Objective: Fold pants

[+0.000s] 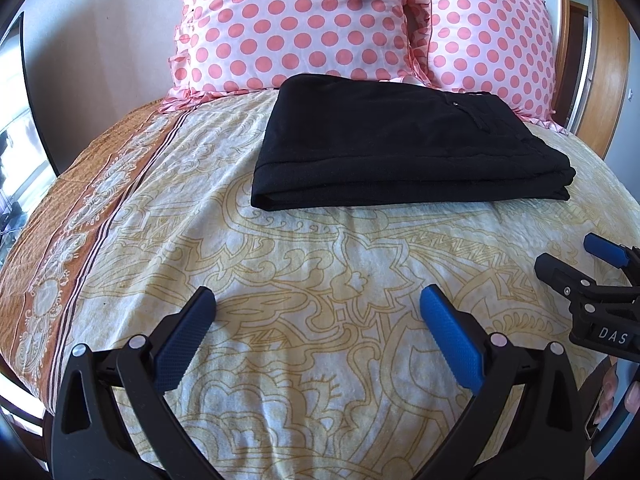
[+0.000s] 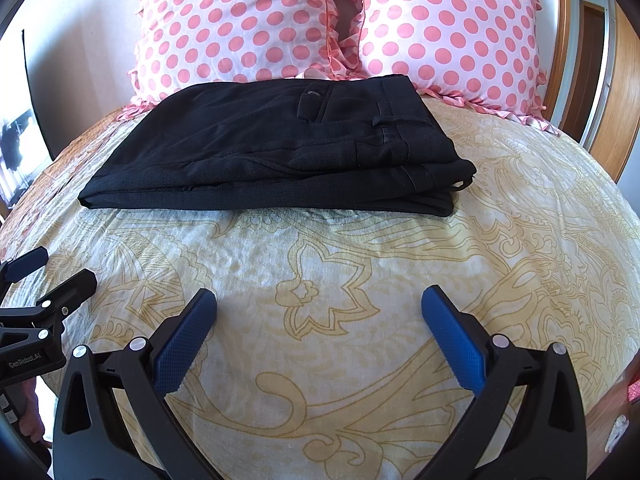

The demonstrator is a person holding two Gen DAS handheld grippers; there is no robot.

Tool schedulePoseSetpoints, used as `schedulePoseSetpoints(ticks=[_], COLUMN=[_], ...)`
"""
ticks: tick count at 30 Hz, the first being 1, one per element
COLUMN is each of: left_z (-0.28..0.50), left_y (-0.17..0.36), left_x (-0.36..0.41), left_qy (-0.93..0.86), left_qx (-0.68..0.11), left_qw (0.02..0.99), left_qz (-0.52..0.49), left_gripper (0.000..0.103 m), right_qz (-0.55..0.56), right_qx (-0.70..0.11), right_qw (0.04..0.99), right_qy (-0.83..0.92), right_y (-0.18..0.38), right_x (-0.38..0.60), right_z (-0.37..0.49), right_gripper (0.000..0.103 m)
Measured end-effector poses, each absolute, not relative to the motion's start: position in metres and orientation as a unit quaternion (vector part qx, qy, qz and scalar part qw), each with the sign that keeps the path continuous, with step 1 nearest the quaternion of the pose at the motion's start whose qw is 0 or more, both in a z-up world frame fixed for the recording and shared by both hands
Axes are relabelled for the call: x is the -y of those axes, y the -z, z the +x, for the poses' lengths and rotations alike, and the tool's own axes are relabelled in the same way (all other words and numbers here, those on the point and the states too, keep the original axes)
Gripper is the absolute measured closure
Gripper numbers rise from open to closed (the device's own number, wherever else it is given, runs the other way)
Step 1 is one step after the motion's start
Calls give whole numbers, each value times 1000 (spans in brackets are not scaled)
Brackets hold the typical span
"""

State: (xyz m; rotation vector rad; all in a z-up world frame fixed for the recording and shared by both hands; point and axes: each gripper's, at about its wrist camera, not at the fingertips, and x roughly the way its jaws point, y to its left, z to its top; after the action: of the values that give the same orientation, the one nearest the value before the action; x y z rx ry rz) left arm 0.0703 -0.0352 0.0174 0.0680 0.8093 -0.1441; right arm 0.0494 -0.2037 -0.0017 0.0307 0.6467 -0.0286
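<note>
Black pants (image 1: 400,148) (image 2: 280,152) lie folded into a flat rectangle on the bed, just in front of the pillows, waistband and belt loops to the right. My left gripper (image 1: 318,304) hovers open over the bedspread well short of the pants, nothing between its blue pads. In the right wrist view my right gripper (image 2: 319,304) is open too, equally far back from the pants. Each gripper shows at the edge of the other's view: the right gripper (image 1: 576,256) at the right of the left wrist view, the left gripper (image 2: 56,268) at the left of the right wrist view.
Two pink polka-dot pillows (image 1: 296,24) (image 2: 448,32) lean against the wall behind the pants. The cream and yellow patterned bedspread (image 1: 320,248) (image 2: 320,256) has an orange border (image 1: 80,216) along the left edge. A wooden door frame (image 2: 620,92) stands at the right.
</note>
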Motion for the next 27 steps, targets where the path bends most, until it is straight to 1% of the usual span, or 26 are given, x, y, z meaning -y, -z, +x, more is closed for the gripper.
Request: schedulePoseSetpoints(ticks=[27], left_z=[70], left_y=[-16], left_x=[36], left_qy=[73], left_qx=[-390], left_qw=[917], left_qz=[36], left_gripper=[2], right_qz=[15], right_qx=[-317], right_qw=[948], right_qy=[15], right_y=[2], right_x=[203], right_z=[50], right_gripper=[1])
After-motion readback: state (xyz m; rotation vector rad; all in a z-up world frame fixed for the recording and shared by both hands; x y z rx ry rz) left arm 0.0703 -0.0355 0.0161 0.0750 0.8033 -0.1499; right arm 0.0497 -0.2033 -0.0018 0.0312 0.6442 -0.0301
